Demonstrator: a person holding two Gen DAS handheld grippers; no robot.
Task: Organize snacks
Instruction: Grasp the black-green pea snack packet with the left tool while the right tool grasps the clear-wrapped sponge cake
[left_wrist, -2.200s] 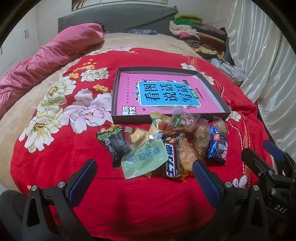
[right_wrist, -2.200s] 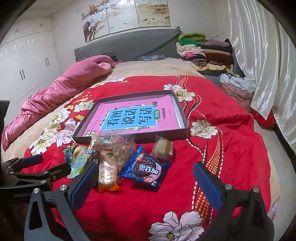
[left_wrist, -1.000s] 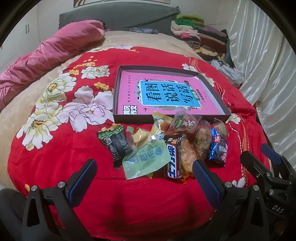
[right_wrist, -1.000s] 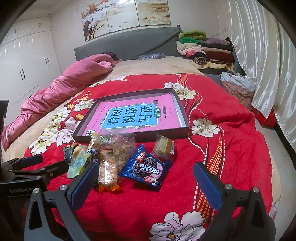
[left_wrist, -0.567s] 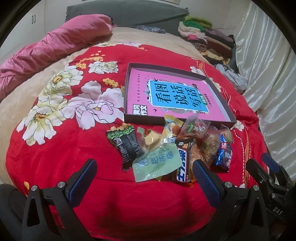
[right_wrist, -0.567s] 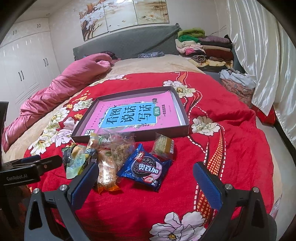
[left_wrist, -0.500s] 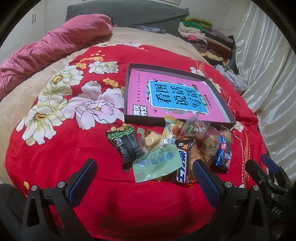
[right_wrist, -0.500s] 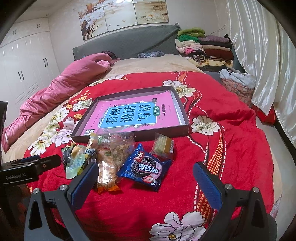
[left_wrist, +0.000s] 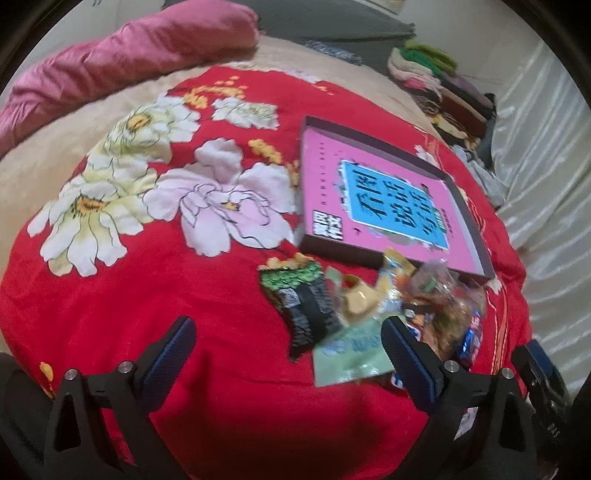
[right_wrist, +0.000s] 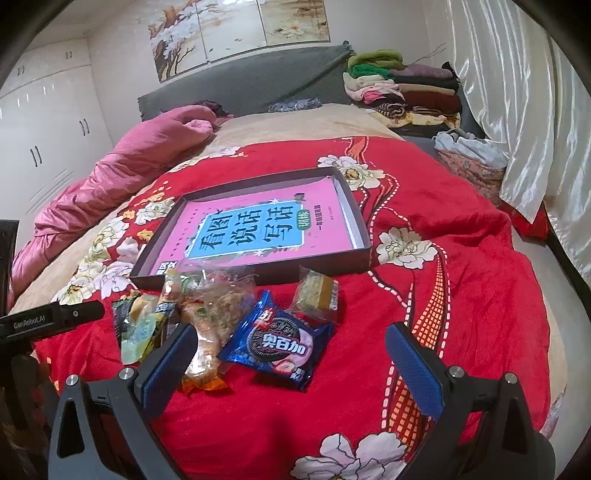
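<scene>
Several snack packets lie in a heap on the red floral blanket, just in front of a shallow dark tray (right_wrist: 364, 236) with a pink and blue printed bottom. A blue cookie packet (right_wrist: 279, 341) and a small clear-wrapped yellow cake (right_wrist: 317, 291) sit at the heap's right. At its left are a black and green packet (left_wrist: 303, 306) and a pale green pouch (left_wrist: 351, 350). My left gripper (left_wrist: 286, 354) is open, low over the blanket, the black packet between its fingers' line. My right gripper (right_wrist: 291, 363) is open, hovering near the cookie packet.
A rolled pink quilt (right_wrist: 122, 166) lies along the bed's far left. Folded clothes (right_wrist: 399, 88) are stacked at the headboard's right. Shiny curtains (right_wrist: 517, 110) hang at the right. The blanket's front edge drops off below both grippers.
The left gripper has swung left and closer to the bed, so the snack heap now sits at its right finger. The right gripper has barely moved. No snack has shifted.
</scene>
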